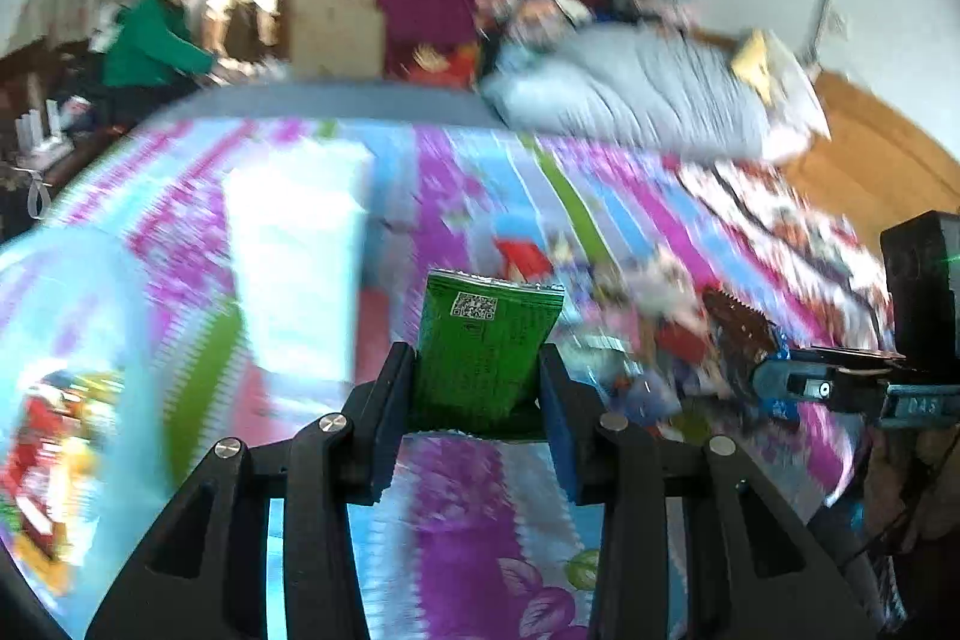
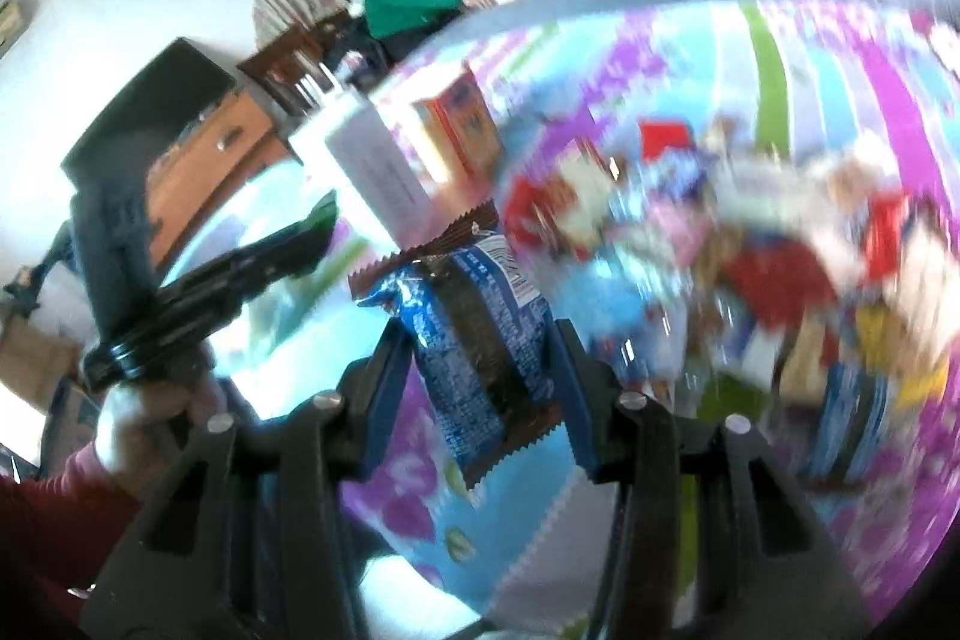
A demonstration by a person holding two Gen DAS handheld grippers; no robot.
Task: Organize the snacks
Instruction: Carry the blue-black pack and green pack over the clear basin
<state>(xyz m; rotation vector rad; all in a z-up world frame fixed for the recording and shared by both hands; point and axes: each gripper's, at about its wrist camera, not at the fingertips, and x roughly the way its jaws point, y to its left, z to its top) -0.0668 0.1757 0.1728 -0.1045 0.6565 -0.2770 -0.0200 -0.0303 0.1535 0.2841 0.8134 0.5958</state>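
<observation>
My left gripper [image 1: 478, 361] is shut on a green snack packet [image 1: 485, 340] with a QR code, held upright above the patterned bedspread [image 1: 456, 520]. My right gripper [image 2: 480, 334] is shut on a blue and brown snack packet [image 2: 474, 340], held above the bedspread [image 2: 528, 532]. The right gripper also shows at the right edge of the left wrist view [image 1: 774, 376], with the brown packet [image 1: 735, 322] in it. The left gripper shows in the right wrist view [image 2: 312, 232]. A blurred pile of mixed snack packets [image 2: 750, 250] lies on the bed to the right.
A white box [image 1: 297, 268] stands on the bed left of the green packet, also in the right wrist view [image 2: 378, 160]. An orange and blue box [image 2: 462, 130] stands behind it. A grey duvet [image 1: 636, 88] lies at the bed's far side. A person in green [image 1: 150, 40] sits beyond.
</observation>
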